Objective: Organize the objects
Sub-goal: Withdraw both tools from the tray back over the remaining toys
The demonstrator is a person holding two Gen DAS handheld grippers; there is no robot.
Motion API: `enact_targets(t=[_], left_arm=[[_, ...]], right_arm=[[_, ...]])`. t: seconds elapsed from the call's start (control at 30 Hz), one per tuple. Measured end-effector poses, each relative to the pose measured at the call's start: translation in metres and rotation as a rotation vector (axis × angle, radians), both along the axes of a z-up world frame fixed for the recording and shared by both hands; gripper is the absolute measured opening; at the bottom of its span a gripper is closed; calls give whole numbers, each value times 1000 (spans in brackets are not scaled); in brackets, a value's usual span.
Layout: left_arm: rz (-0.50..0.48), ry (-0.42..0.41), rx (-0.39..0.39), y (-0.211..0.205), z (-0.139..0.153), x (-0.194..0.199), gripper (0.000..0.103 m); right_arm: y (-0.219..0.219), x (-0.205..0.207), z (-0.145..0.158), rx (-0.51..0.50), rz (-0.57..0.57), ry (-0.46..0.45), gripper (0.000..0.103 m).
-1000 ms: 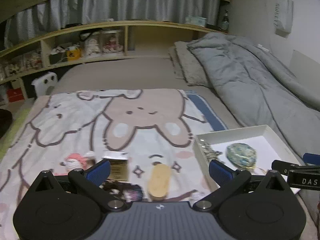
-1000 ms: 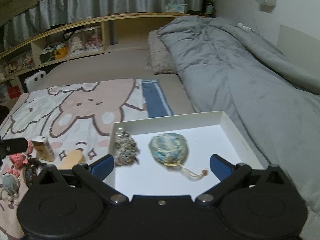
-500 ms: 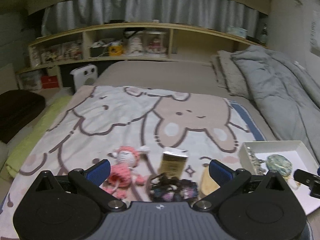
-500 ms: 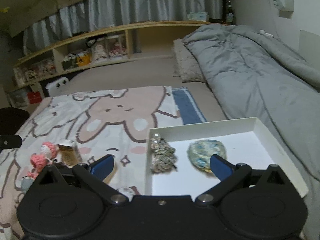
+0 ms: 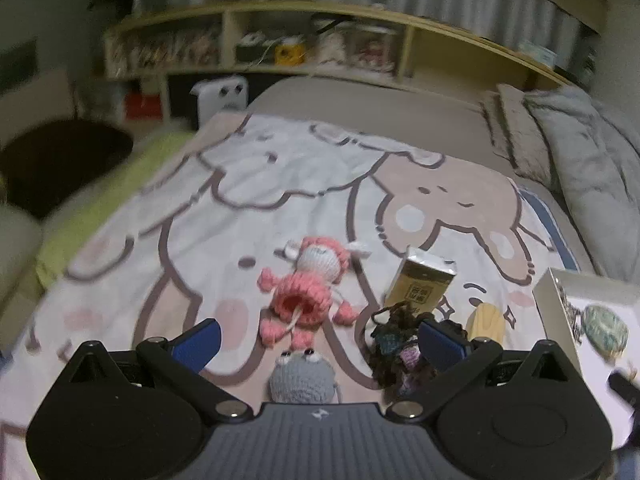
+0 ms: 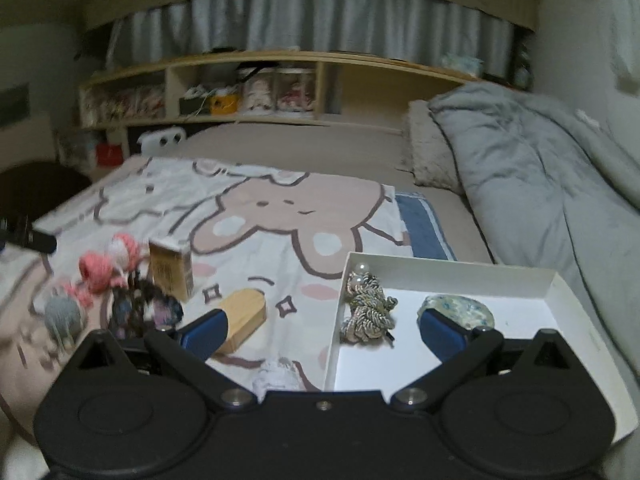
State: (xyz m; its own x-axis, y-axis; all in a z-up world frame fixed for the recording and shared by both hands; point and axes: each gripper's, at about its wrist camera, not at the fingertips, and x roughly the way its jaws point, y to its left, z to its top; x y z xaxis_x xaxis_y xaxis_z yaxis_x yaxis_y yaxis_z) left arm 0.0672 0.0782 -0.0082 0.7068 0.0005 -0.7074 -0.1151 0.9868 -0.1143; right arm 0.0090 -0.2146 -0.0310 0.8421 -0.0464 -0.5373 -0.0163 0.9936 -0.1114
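**Loose items wait on the blanket, the box is only partly filled**

Behind everything you have a long wooden shelf (image 6: 280,64) under grey curtains, and before it the bed with a cartoon blanket (image 5: 280,184) spread on it; this blanket carries all the loose things.

Starting at the left, your left claw (image 5: 320,340) hangs low over the blanket with its jaws wide apart and nothing between them. Just in front of it lies a small grey knitted toy (image 5: 302,380) with two eyes, and beyond that a pink knitted doll (image 5: 308,288) on its back. My judgement is that you aim the claw here because these are the next things to collect.

Further right, a dark tangled bundle (image 5: 400,340) lies touching the foot of a gold carton (image 5: 422,284), which stands upright. Beside them a pale wooden block (image 6: 244,316) lies flat.

At the right, the white box (image 6: 440,268) sits on the bed at the edge of the blanket. Inside are a braided cord bundle (image 6: 366,308) near the left wall and a round blue-green patterned piece (image 6: 460,308) in the middle; the rest of the floor is free. Your right claw (image 6: 320,332) is also spread and empty, reaching over the left edge of the box.
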Motion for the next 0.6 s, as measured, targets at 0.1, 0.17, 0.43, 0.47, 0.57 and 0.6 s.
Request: enact_targets(t=[0.1,0.17,0.43,0.47,0.57,0.6], left_arm=[[27,37,-74,10,-8,2,103],[50,60,-125,17,-13,3,103],[165,148,-333,39,-33,8,95],[171,150,-329,39,-34,8,95],[180,169,-314,39,-40,11,89],[180,177,-309,39,-42,11,88]], right_arm=[[6,2,-8,-33,3,31,103],[10,2,-11,-65,10,42,103],[24,-1,-19,-139,60,60,86],[26,-1,-20,-151,75,67,85],[34,1,-25,-167,131,100,77],[37,2,-28,-172,148,111,73]])
